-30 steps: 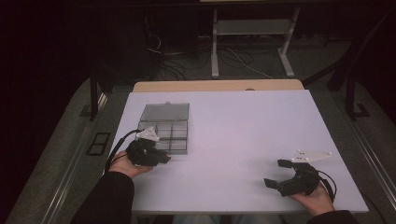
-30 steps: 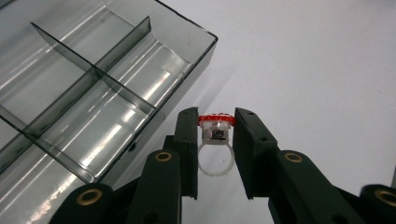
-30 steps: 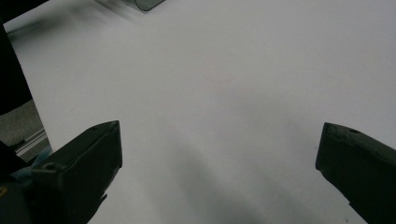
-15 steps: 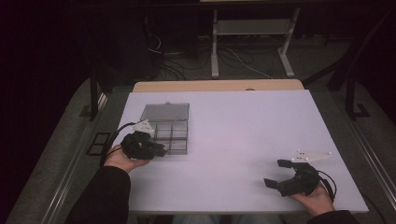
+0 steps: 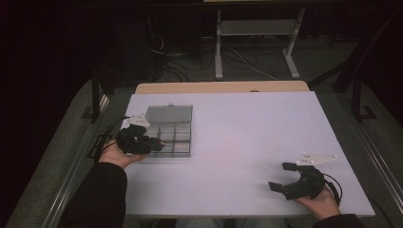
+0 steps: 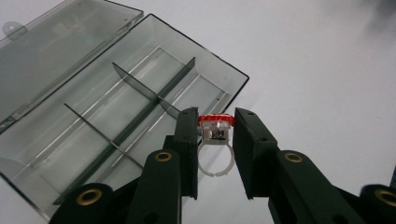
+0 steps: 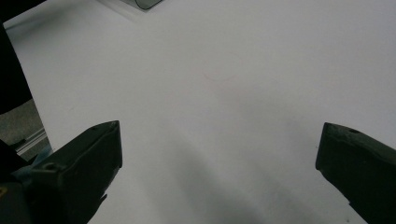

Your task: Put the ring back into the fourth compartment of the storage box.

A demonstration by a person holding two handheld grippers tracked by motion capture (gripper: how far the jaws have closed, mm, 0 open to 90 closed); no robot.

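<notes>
The surface is plain white with a pale wooden strip along its far edge. On it sits a smoky grey see-through box with dark edges and grey dividers. The left tongs are black with brass-coloured rivets, and the ring between them has a clear whitish band and a bright red top. The right tongs are black too, under a light grey plate. Both sleeves are black.
</notes>
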